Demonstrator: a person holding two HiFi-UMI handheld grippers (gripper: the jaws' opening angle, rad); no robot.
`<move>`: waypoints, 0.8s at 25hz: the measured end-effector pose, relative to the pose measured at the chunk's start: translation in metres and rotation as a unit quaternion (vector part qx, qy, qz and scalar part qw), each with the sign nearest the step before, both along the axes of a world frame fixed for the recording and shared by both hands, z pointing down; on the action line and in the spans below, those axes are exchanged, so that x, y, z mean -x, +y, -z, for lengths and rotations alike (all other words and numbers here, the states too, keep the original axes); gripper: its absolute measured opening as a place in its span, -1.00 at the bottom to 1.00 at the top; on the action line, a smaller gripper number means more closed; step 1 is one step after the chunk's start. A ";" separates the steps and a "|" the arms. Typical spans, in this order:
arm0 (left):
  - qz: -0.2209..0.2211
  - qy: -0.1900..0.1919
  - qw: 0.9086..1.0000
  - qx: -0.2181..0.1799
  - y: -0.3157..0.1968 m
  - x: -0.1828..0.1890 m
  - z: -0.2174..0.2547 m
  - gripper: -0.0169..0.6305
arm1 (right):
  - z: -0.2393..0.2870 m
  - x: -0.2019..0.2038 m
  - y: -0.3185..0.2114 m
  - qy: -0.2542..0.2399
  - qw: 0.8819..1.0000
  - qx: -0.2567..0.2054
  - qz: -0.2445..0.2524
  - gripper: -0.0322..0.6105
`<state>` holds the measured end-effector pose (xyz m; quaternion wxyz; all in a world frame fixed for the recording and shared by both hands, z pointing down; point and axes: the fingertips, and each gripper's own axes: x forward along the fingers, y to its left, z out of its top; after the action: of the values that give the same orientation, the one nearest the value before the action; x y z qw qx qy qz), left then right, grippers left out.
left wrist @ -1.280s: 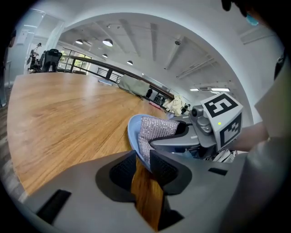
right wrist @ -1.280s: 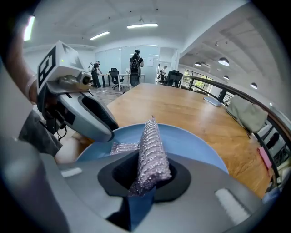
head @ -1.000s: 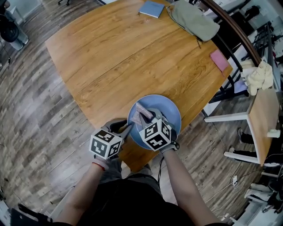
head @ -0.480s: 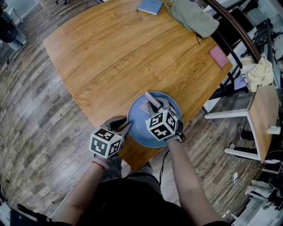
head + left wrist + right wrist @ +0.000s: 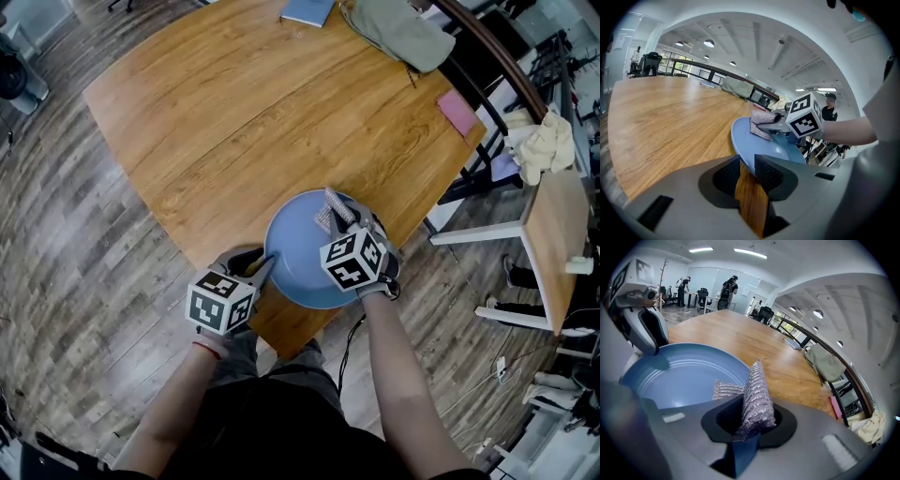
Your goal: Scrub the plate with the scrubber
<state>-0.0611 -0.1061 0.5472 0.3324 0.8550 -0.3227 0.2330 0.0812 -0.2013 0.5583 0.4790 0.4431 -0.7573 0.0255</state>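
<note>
A blue plate (image 5: pixel 298 253) lies at the near edge of the wooden table (image 5: pixel 244 122). My left gripper (image 5: pixel 261 270) is shut on the plate's near-left rim (image 5: pixel 740 152). My right gripper (image 5: pixel 339 214) is shut on a silvery mesh scrubber (image 5: pixel 330 208), which rests at the plate's far-right rim. In the right gripper view the scrubber (image 5: pixel 754 397) stands folded between the jaws, over the plate's (image 5: pixel 679 373) inner surface. The left gripper view shows the scrubber (image 5: pixel 761 124) pressed on the plate's far side.
On the table's far side lie a blue notebook (image 5: pixel 307 9), a grey-green bag (image 5: pixel 394 33) and a pink pad (image 5: pixel 458 112). A small side table (image 5: pixel 553 244) with a cloth (image 5: pixel 539 145) stands to the right. Wood floor surrounds the table.
My right gripper has carried the scrubber across the plate, from its left-middle area to the far-right rim. The left gripper stays clamped on the rim.
</note>
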 end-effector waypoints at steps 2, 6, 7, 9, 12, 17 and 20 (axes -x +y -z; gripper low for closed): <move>0.001 -0.001 1.000 -0.001 0.000 0.000 0.000 -0.67 | 0.000 -0.007 0.002 0.006 1.000 -0.003 -0.006 -0.71; 0.002 -0.005 1.000 -0.003 0.001 -0.001 0.000 -0.67 | 0.000 -0.025 0.010 0.016 1.000 -0.005 -0.022 -0.71; 0.002 -0.005 1.000 -0.003 0.001 -0.001 0.000 -0.67 | 0.000 -0.028 0.013 0.019 0.999 -0.004 -0.026 -0.71; 0.003 -0.005 1.000 -0.003 0.003 -0.001 0.000 -0.67 | 0.000 -0.034 0.018 0.025 0.999 -0.001 -0.033 -0.72; 0.007 -0.010 1.000 -0.006 0.003 -0.001 0.000 -0.67 | -0.001 -0.043 0.028 0.027 0.998 0.007 -0.050 -0.72; 0.012 -0.013 1.000 -0.006 0.002 -0.001 -0.001 -0.67 | -0.002 -0.055 0.047 0.025 0.997 0.029 -0.073 -0.72; 0.014 -0.016 1.000 -0.005 0.001 -0.001 0.000 -0.67 | -0.002 -0.059 0.060 0.022 0.996 0.041 -0.078 -0.72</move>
<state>-0.0597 -0.1047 0.5474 0.3261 0.8482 -0.3413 0.2401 0.1402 -0.1410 0.5601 0.5098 0.4810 -0.7083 0.0843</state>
